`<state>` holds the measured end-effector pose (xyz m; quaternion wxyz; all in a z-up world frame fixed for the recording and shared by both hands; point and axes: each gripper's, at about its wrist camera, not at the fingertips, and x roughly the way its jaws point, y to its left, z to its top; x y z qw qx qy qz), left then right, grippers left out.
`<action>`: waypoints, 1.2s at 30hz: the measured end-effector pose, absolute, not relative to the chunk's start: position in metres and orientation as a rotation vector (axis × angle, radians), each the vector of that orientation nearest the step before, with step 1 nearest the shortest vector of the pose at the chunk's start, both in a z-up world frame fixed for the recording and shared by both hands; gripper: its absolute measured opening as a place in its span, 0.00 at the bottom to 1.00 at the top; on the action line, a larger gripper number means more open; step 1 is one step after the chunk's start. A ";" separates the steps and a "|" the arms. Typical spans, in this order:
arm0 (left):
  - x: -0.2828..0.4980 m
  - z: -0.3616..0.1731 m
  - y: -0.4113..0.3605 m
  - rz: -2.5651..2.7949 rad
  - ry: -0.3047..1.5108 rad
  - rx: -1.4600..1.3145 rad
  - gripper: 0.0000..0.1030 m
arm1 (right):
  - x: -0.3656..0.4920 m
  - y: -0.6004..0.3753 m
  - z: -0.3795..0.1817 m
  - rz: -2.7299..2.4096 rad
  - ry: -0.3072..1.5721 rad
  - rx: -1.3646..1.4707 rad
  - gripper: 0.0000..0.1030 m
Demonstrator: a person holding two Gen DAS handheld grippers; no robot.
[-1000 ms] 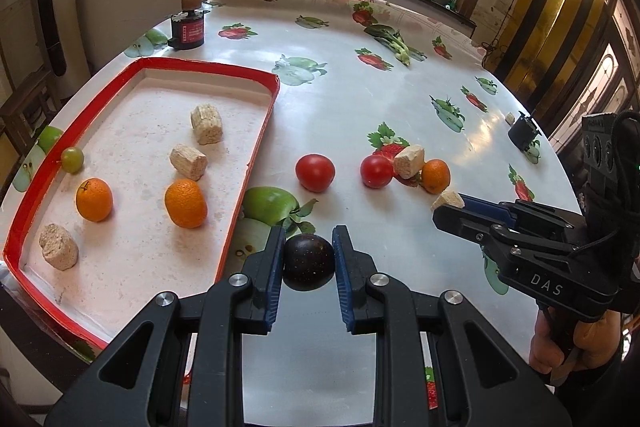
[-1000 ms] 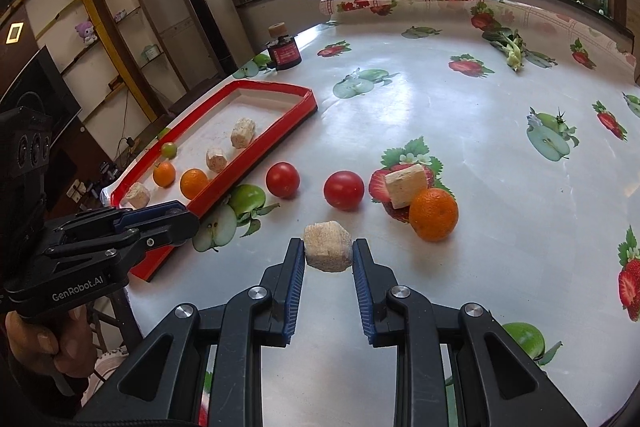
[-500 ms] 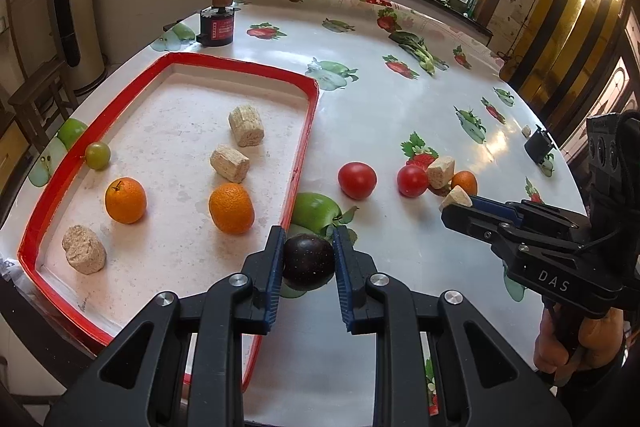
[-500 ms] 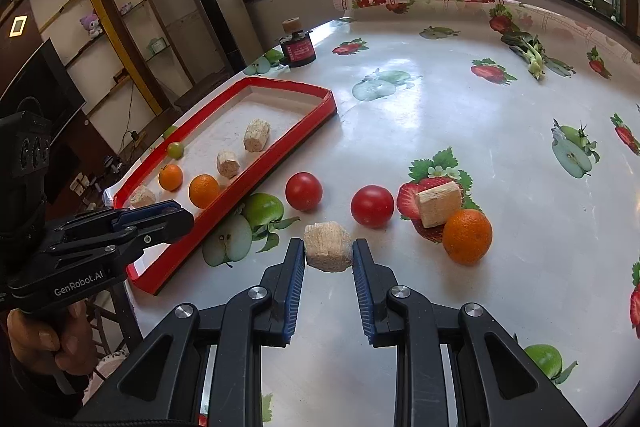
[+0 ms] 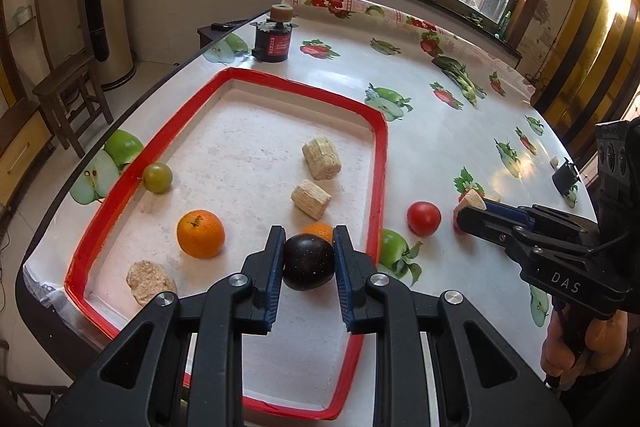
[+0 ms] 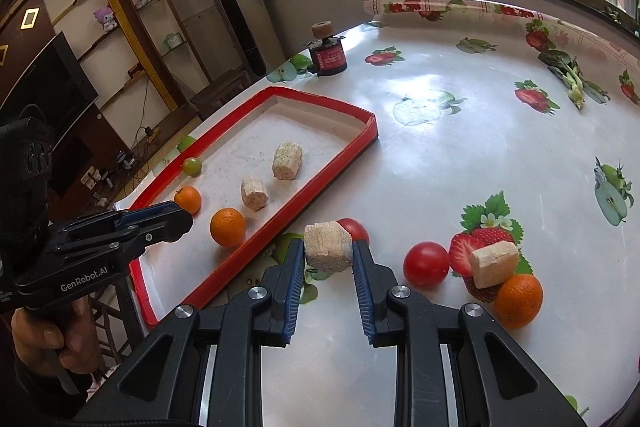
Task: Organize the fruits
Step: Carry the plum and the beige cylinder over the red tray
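There, red-rimmed tray (image 5: 378, 163) holding two oranges (image 5: 201, 233), green fruit (image 5: 157, 177), three tan chunks (image 5: 321, 157), left gripper (image 5: 308, 255) above it clamping dark plum (image 5: 308, 261), right gripper (image 6: 328, 259) over the table pinching tan block (image 6: 328, 246).

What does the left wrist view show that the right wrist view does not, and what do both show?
Only the left wrist view shows the dark plum gripped in the left tongs and the beige chunk in the tray's near corner. Only the right wrist view shows the orange on the table and the beige block leaning on it. Both show the red tray, the green grape and the dark jar.
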<state>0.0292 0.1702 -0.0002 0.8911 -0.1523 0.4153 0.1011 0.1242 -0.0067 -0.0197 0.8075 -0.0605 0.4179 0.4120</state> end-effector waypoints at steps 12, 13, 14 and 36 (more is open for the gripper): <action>0.051 0.002 0.207 0.263 0.859 -0.311 0.21 | 0.150 0.047 -0.014 0.915 0.891 -0.158 0.24; 0.053 0.001 0.209 0.265 0.861 -0.310 0.21 | 0.153 0.050 -0.015 0.916 0.893 -0.159 0.24; 0.056 0.001 0.211 0.267 0.863 -0.309 0.21 | 0.156 0.054 -0.016 0.915 0.895 -0.161 0.24; 0.127 -0.031 0.238 0.290 0.952 -0.280 0.21 | 0.218 0.115 -0.046 0.878 0.960 -0.213 0.25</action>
